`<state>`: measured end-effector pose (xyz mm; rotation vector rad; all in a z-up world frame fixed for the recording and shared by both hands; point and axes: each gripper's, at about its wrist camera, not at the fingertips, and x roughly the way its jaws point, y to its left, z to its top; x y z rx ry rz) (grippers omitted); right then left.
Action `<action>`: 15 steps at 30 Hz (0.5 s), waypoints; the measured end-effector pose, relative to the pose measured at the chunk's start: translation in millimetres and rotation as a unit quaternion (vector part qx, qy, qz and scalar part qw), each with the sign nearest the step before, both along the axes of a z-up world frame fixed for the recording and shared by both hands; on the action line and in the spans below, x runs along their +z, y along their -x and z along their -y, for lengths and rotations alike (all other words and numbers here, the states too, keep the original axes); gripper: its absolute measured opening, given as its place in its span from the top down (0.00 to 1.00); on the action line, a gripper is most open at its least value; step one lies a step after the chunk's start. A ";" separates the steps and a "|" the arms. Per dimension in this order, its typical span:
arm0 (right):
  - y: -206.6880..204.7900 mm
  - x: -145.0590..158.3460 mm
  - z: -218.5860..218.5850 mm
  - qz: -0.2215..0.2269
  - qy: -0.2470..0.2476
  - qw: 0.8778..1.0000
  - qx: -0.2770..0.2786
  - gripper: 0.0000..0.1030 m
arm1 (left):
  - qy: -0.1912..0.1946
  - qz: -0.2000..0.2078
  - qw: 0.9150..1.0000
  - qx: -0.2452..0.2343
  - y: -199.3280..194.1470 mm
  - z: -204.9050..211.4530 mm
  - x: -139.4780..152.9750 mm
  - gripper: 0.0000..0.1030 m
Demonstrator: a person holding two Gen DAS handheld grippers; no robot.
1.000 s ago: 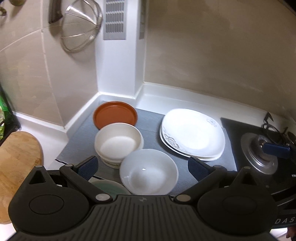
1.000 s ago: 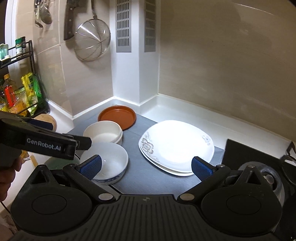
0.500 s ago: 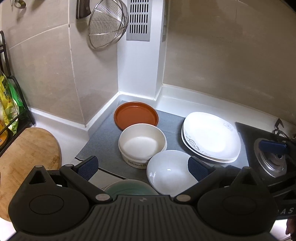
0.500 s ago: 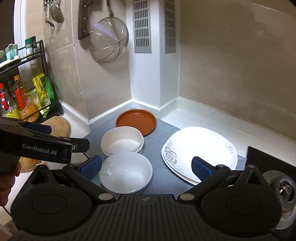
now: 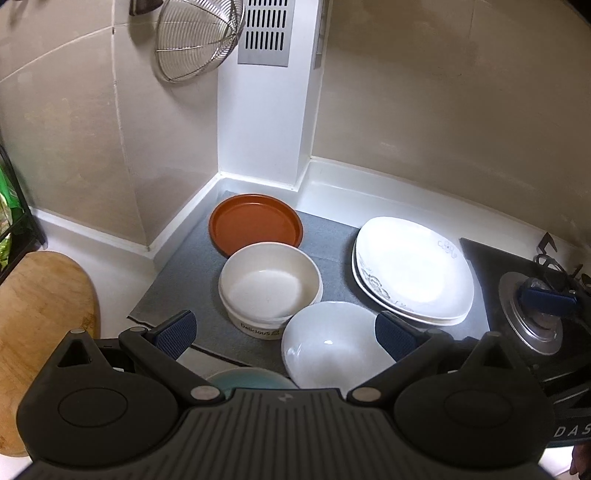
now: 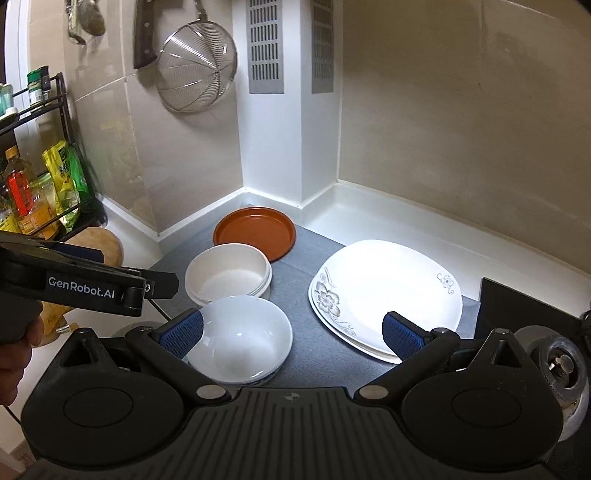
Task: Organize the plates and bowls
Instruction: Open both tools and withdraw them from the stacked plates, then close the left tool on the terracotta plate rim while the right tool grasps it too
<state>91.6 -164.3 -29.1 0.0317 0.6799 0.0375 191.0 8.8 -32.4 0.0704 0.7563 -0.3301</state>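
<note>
On a grey mat (image 5: 184,273) lie a brown plate (image 5: 255,225), a cream bowl (image 5: 269,288), a white bowl (image 5: 332,343) and stacked white flowered plates (image 5: 413,266). A pale green bowl (image 5: 251,378) peeks out below my left gripper (image 5: 284,332), which is open and empty above the bowls. My right gripper (image 6: 291,332) is open and empty, above the white bowl (image 6: 240,336) and the flowered plates (image 6: 384,291). The brown plate (image 6: 255,230) and cream bowl (image 6: 227,273) lie beyond.
A gas hob (image 5: 535,314) is at the right. A wooden board (image 5: 40,314) lies at the left. A wire strainer (image 6: 195,77) and knife (image 6: 144,33) hang on the wall. A rack of bottles (image 6: 33,184) stands far left.
Both grippers have pulled back and up from the dishes, so the dishes sit lower and smaller in view. Both stay open and empty.
</note>
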 end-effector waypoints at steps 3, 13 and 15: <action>-6.3 -2.1 11.3 0.003 -0.012 1.000 0.005 0.00 | -0.015 -0.004 1.000 0.012 -8.5 6.7 -0.5 0.00; -65.8 -7.7 46.8 -0.002 -0.090 0.996 -0.020 0.00 | -0.018 -0.035 0.996 0.074 -75.2 -15.8 0.6 0.00; -84.8 -9.9 47.6 -0.009 -0.097 0.995 -0.023 0.00 | -0.015 -0.041 0.996 0.081 -94.9 -20.6 -3.5 0.00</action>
